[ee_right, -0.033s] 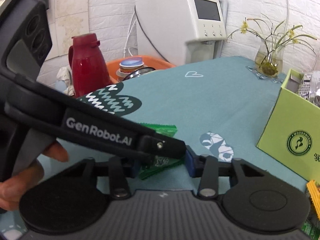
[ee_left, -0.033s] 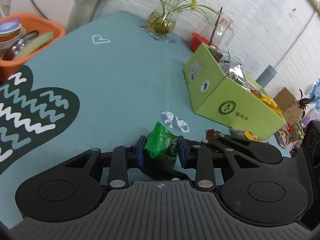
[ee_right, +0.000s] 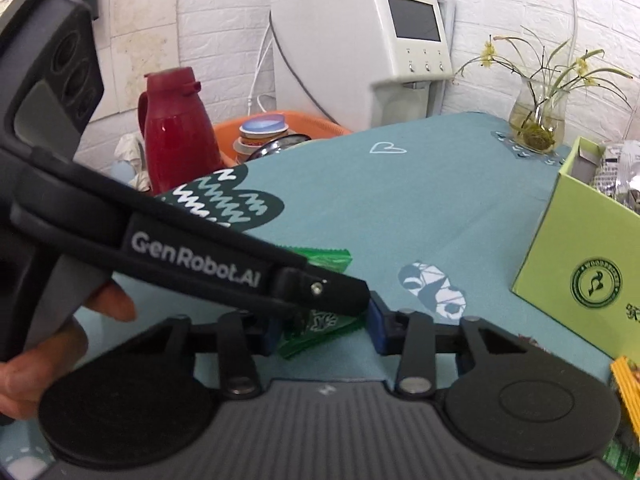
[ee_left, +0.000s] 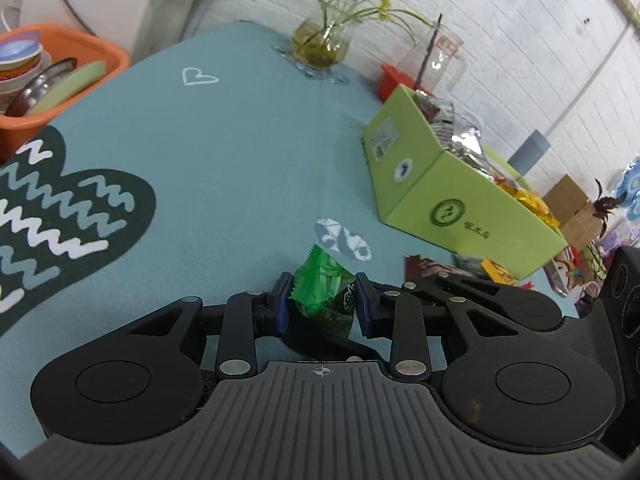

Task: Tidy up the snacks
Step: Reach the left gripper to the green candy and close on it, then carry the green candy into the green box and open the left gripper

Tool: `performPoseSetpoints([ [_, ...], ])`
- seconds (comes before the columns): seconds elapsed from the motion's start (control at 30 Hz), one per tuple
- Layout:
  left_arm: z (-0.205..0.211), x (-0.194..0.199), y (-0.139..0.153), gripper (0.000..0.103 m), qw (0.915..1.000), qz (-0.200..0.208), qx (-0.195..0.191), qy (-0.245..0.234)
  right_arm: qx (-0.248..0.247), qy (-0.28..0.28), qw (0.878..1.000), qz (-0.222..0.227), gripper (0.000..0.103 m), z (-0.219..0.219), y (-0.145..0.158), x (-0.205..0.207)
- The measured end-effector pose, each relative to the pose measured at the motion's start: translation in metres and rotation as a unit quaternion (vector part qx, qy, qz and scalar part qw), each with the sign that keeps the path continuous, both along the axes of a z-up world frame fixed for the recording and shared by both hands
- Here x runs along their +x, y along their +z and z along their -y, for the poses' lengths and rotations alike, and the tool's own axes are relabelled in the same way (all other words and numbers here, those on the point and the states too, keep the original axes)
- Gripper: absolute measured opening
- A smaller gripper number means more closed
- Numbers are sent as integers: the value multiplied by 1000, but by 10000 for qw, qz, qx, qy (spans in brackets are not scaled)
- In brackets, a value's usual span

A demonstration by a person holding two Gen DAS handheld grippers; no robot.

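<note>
Green crinkled plastic is what the left gripper (ee_left: 320,300) has between its blue pads: a small green snack packet with a zigzag-cut edge (ee_left: 324,294). The jaws are closed on it from both sides, pinching its middle. Whether it is lifted a little above the teal patterned tablecloth surface (ee_left: 240,152) or still touches it, I cannot tell.

In the right wrist view the same packet (ee_right: 320,326) lies between the jaws of the right gripper (ee_right: 322,326), and the black arm of the left tool crosses in front of it. The right jaws stand apart; the right blue pad does not touch the packet, and the left pad is partly hidden, so I cannot say if it touches.

I judge the packet to be very light and soft. The film will bend and crackle under pressure, and the content inside may crush if it is squeezed hard. The film also looks smooth, so it can slip. The best place to hold is the filled middle part, not the thin sealed ends, which fold away. A gentle, steady pinch should be enough.

The open light-green cardboard box with a round dark-green logo (ee_left: 452,200) stands to the right on the surface, well apart from the packet, and already holds silver and yellow snack bags (ee_left: 464,136). It is probably the place for the packet. A few more snack wrappers (ee_left: 492,270) lie just beside the box's near wall.
</note>
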State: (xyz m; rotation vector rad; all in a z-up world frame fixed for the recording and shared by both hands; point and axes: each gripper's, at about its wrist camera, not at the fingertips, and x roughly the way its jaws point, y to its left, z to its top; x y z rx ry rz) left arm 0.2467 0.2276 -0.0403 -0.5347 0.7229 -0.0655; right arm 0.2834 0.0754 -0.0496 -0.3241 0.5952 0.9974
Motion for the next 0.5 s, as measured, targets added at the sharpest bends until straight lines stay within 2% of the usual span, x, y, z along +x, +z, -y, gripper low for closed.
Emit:
performPoseSetpoints([
  [0.1,11,1,14,9,9997,120,-140,-140,77,-136,9997,187,42,14,9,-7],
  [0.2,27,18,36,9,9983,305,-251,-422,176,-350,9982,458,46,34,27,-5],
  [0.33,59,64,66,9,9947,484,-287,-857,290,-799,9933,781,48,69,54,19],
  [0.5,108,142,94,10,9881,516,-200,-1437,366,-1384,9854,927,50,111,77,69],
])
